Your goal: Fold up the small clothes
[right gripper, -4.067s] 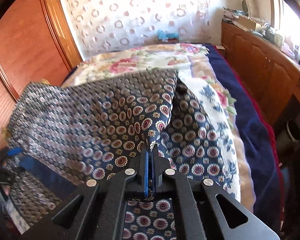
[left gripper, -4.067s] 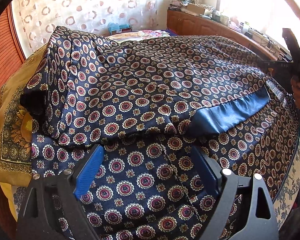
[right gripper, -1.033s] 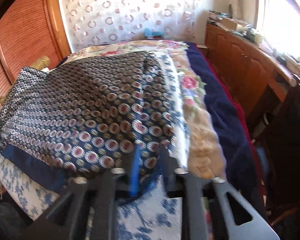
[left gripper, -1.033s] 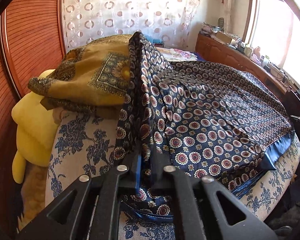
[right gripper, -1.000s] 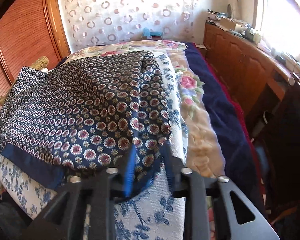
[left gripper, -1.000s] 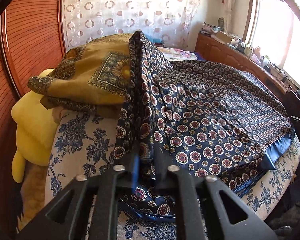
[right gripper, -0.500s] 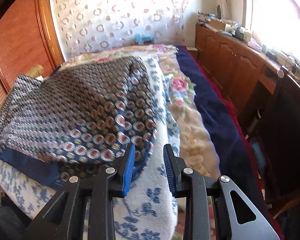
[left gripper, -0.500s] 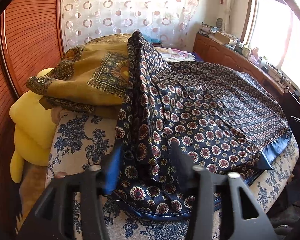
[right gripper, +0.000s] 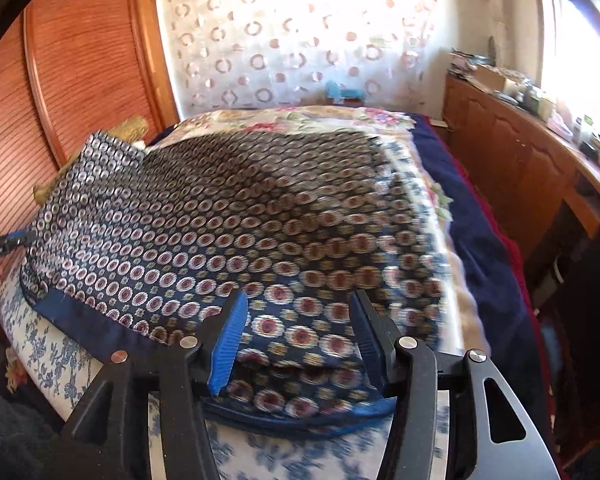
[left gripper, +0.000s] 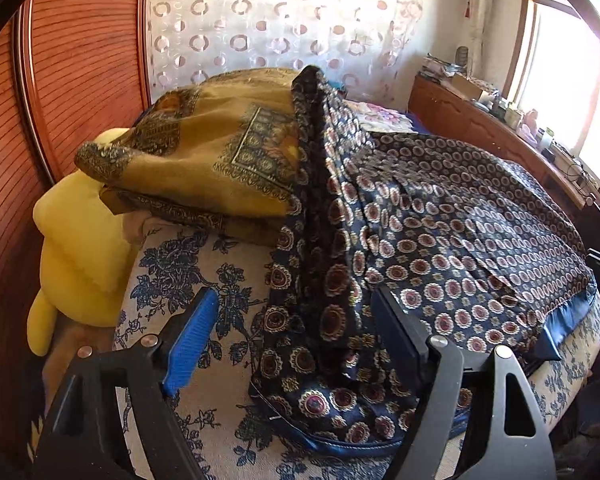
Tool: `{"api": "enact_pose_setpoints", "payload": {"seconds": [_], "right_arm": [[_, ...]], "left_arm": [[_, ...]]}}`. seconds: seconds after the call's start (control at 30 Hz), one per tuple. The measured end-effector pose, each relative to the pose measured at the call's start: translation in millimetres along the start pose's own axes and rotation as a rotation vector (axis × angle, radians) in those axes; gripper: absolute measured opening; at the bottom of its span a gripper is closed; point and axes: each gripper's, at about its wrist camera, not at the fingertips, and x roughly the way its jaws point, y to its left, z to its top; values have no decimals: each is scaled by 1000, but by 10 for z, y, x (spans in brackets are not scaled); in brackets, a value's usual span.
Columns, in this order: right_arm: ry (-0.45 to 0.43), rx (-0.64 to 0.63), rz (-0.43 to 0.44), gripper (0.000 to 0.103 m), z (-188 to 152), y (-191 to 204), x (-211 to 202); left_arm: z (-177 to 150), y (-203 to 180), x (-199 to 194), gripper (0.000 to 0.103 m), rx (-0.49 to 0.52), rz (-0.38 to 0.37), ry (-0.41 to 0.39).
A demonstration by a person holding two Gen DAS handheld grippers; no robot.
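Left wrist view showed my left gripper (left gripper: 296, 334) and right gripper (right gripper: 298, 338) opening, released over the navy patterned garment (left gripper: 439, 216); its slippery near fold risked sliding apart.

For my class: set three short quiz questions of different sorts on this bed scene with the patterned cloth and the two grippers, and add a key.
1. True or false: the navy medallion-print satin cloth lies partly over the mustard-gold patterned scarf.
2. Multiple choice: the bright yellow plush pillow sits (A) on the wooden cabinet, (B) beside the ribbed wooden headboard, (C) on the cloth.
3. Fill in: the left gripper and right gripper have jaws that are ____, clamping nothing.

Key: 1 true. 2 B. 3 opening; cloth lies between both pairs, unpinched.
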Motion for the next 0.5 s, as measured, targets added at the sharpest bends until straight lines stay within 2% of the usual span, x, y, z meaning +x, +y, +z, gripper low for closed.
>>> {"api": "enact_pose_setpoints", "payload": {"seconds": [0.13, 0.37, 0.43, 0.5], "right_arm": [[18, -29, 6, 55, -5, 130, 155], [40, -50, -11, 55, -11, 116, 429], [40, -51, -16, 55, -13, 136, 465], [47, -53, -26, 55, -24, 149, 473]], "left_arm": [[-15, 10, 67, 80, 0, 7, 18], [-23, 68, 98, 79, -40, -26, 27], [-16, 68, 108, 73, -45, -43, 30], [-18, 84, 118, 62, -52, -57, 32]]}}
